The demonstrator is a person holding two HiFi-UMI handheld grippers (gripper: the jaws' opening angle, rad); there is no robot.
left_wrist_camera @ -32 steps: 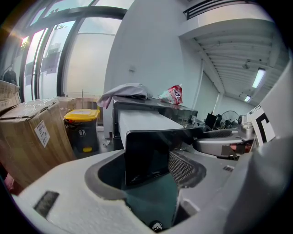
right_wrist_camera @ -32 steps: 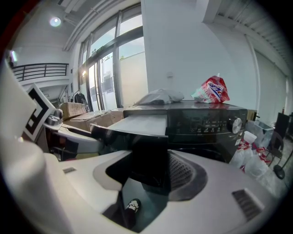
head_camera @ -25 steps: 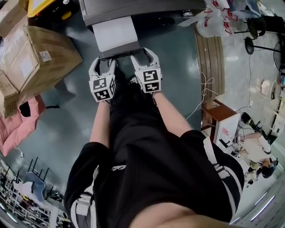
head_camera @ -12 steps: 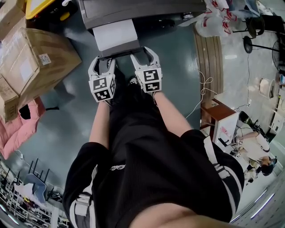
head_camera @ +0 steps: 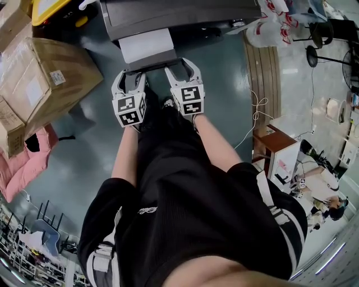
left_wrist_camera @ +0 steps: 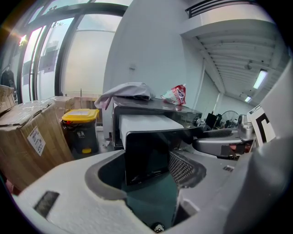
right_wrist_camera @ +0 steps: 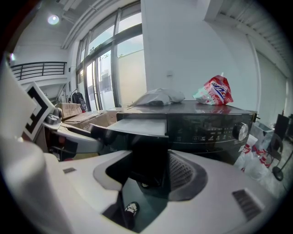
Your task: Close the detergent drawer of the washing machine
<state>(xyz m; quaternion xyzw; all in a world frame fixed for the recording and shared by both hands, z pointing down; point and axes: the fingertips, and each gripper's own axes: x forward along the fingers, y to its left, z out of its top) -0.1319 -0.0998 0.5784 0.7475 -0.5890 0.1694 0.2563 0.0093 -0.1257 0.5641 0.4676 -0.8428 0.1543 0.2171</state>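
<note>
I hold the left gripper (head_camera: pixel 132 78) and right gripper (head_camera: pixel 182 70) wide open, gripping nothing, astride the detergent drawer (head_camera: pixel 147 46)'s near front; its length runs far into the washing machine (head_camera: pixel 179 14).

Black shorts (head_camera: pixel 190 190) with white side stripes (head_camera: pixel 282 223) are worn.

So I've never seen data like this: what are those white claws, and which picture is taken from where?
No robot here: a person in black holds a tool in each hand, the left gripper and the right gripper; the patterned cubes belong to them. The top-down picture comes from a camera on the person's head. The other two come from cameras riding on each gripper, looking along its fingers. Ahead stands a washing machine with its detergent drawer pulled out. Both grippers are open at the drawer's front, gripping nothing. Cardboard boxes sit at the left.
</note>
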